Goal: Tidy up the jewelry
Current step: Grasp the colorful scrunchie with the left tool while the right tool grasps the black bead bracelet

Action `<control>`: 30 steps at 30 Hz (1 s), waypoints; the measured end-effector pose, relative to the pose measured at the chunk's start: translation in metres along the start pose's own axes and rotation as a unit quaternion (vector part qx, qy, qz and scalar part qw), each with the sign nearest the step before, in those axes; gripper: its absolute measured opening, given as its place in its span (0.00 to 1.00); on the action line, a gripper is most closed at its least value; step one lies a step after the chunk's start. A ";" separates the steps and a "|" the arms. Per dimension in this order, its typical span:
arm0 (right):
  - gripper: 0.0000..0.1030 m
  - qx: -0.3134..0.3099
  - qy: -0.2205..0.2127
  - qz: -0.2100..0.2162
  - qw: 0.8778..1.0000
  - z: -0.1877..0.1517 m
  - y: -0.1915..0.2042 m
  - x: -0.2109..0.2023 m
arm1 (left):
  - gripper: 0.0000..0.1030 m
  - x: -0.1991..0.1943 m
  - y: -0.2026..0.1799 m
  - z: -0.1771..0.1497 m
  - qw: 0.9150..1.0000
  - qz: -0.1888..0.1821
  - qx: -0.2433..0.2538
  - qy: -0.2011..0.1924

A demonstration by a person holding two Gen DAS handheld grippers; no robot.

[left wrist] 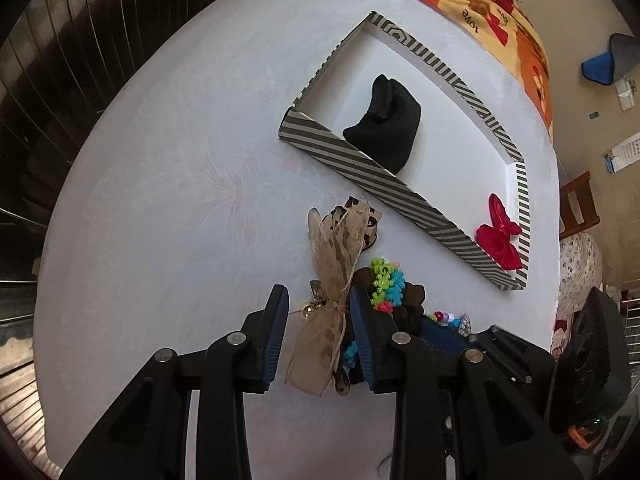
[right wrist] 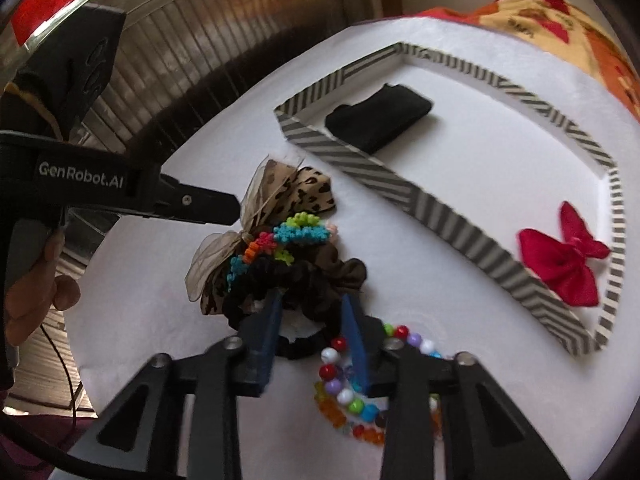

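- Left hand-held gripper [left wrist: 318, 312], left wrist view: its 2 jaws stand apart astride the sheer beige leopard-print ribbon bow [left wrist: 334, 276] on the white counter [left wrist: 160, 200], pads not pressing it.
- Right hand-held gripper [right wrist: 312, 320], right wrist view: jaws partly apart over the dark brown fabric scrunchie [right wrist: 308, 280], clear of it; the striped cardboard tray [right wrist: 452, 212] behind holds a red satin bow [right wrist: 568, 260].

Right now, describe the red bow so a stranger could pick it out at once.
Find the striped shallow box on the white table. Look into its near right corner, far from the folded black cloth at the other end. The red satin bow lies there alone, the only red piece, while the other bow, leopard-print, sits outside the box.
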State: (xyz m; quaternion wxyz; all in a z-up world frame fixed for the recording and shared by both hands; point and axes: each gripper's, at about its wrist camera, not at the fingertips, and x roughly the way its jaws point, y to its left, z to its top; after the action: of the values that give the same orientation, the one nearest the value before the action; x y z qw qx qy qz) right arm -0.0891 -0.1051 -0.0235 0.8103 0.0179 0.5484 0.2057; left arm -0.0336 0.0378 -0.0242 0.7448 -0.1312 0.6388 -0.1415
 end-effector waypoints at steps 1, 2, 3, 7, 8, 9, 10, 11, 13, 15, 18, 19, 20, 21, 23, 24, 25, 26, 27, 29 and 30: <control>0.15 -0.001 0.000 0.000 1.000 0.000 -0.001 0.002 | 0.12 0.001 0.000 0.001 1.000 -0.001 -0.001 0.002; 0.12 -0.001 -0.002 0.002 1.000 0.000 -0.001 0.002 | 0.12 0.002 -0.001 0.001 1.000 -0.002 -0.002 0.003; 0.11 0.004 -0.003 0.010 1.000 0.000 -0.003 0.000 | 0.12 0.003 -0.001 0.002 1.000 -0.002 -0.001 0.003; 0.07 0.024 -0.014 0.017 0.999 -0.004 -0.010 -0.014 | 0.15 0.006 -0.003 0.005 1.000 -0.004 -0.001 0.004; 0.07 0.031 -0.017 0.020 0.999 -0.005 -0.013 -0.018 | 0.15 0.007 -0.003 0.006 1.000 -0.005 -0.002 0.005; 0.07 0.038 -0.023 0.023 0.999 -0.007 -0.016 -0.024 | 0.15 0.008 -0.004 0.007 1.000 -0.005 -0.001 0.006; 0.07 0.048 -0.030 0.025 0.998 -0.008 -0.019 -0.031 | 0.15 0.009 -0.005 0.007 1.000 -0.005 -0.001 0.006; 0.07 0.052 -0.033 0.026 0.998 -0.009 -0.021 -0.034 | 0.15 0.010 -0.006 0.008 1.000 -0.005 -0.001 0.006; 0.07 0.059 -0.039 0.024 0.997 -0.010 -0.025 -0.043 | 0.15 0.006 -0.008 0.009 1.000 -0.007 -0.003 0.000; 0.07 0.064 -0.045 0.021 0.997 -0.012 -0.027 -0.050 | 0.15 0.002 -0.012 0.009 1.000 -0.014 0.001 -0.002; 0.07 0.074 -0.057 0.024 0.995 -0.014 -0.031 -0.061 | 0.15 -0.011 -0.024 0.008 0.999 -0.015 0.026 -0.024; 0.07 0.077 -0.059 0.021 0.995 -0.015 -0.033 -0.064 | 0.15 -0.013 -0.027 0.008 0.999 -0.012 0.036 -0.028; 0.07 0.080 -0.061 0.019 0.995 -0.015 -0.035 -0.066 | 0.15 -0.014 -0.035 0.006 0.998 -0.005 0.058 -0.029; 0.07 0.083 -0.064 0.018 0.994 -0.016 -0.037 -0.069 | 0.15 -0.012 -0.041 0.005 0.997 0.000 0.075 -0.027; 0.07 0.090 -0.068 0.014 0.993 -0.019 -0.044 -0.075 | 0.15 -0.006 -0.053 0.003 0.994 0.014 0.108 -0.018; 0.07 0.094 -0.070 0.010 0.993 -0.020 -0.047 -0.077 | 0.15 -0.003 -0.057 0.001 0.992 0.023 0.121 -0.013; 0.07 0.099 -0.071 0.007 0.993 -0.020 -0.050 -0.080 | 0.15 0.001 -0.061 -0.001 0.990 0.033 0.134 -0.009; 0.07 0.105 -0.074 0.005 0.992 -0.022 -0.055 -0.084 | 0.15 0.007 -0.066 -0.003 0.988 0.047 0.150 -0.004; 0.07 0.109 -0.076 0.003 0.991 -0.023 -0.059 -0.087 | 0.15 0.011 -0.069 -0.004 0.986 0.058 0.158 -0.001; 0.07 0.115 -0.080 -0.001 0.990 -0.024 -0.065 -0.090 | 0.15 0.021 -0.072 -0.006 0.982 0.078 0.170 0.005; 0.07 0.119 -0.083 -0.003 0.989 -0.024 -0.068 -0.093 | 0.15 0.024 -0.072 -0.006 0.982 0.082 0.173 0.007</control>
State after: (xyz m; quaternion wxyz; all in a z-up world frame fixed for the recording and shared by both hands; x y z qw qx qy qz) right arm -0.1183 -0.2051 0.0316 0.8455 0.1293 0.5002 0.1348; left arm -0.0394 -0.0382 -0.0202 0.7605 0.0532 0.6188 -0.1895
